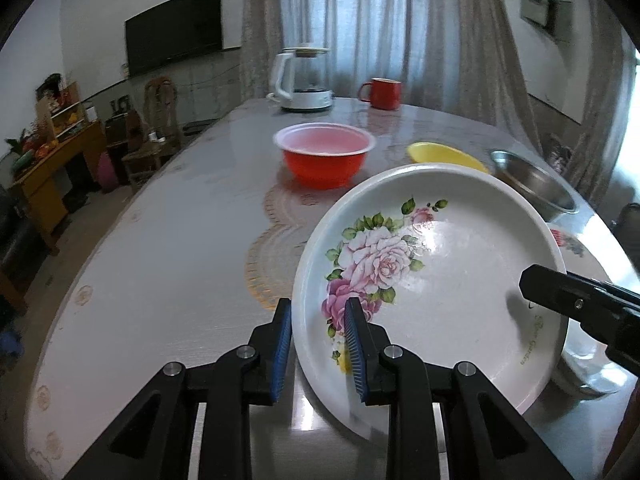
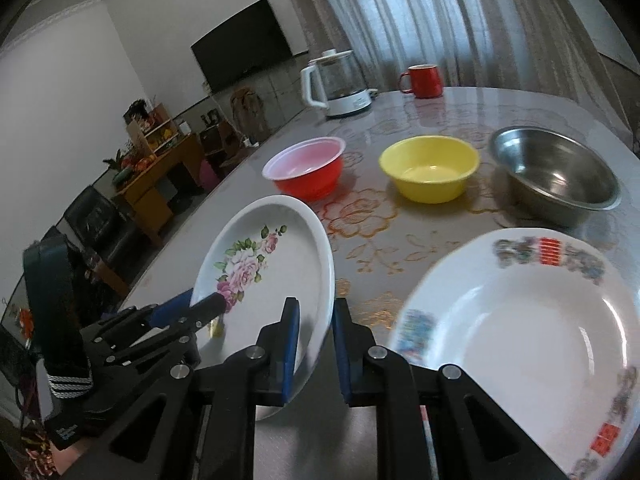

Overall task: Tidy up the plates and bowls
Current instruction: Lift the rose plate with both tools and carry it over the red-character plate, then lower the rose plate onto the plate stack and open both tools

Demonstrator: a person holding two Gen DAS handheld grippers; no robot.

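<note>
A white plate with pink roses (image 1: 440,280) is tilted up off the table. My left gripper (image 1: 318,344) is shut on its near rim. In the right wrist view the rose plate (image 2: 280,256) has its right rim between the jaws of my right gripper (image 2: 316,344), which are apart and not pressing it. The left gripper (image 2: 200,310) shows there holding the plate's left edge. A second white plate with a red and blue pattern (image 2: 520,340) lies flat at the right. A red bowl (image 2: 308,168), a yellow bowl (image 2: 430,168) and a steel bowl (image 2: 556,176) stand in a row behind.
A white electric kettle (image 1: 302,80) and a red mug (image 1: 382,94) stand at the table's far end. The table (image 1: 160,260) has a glossy patterned cover. Chairs and a wooden cabinet stand beyond its left edge.
</note>
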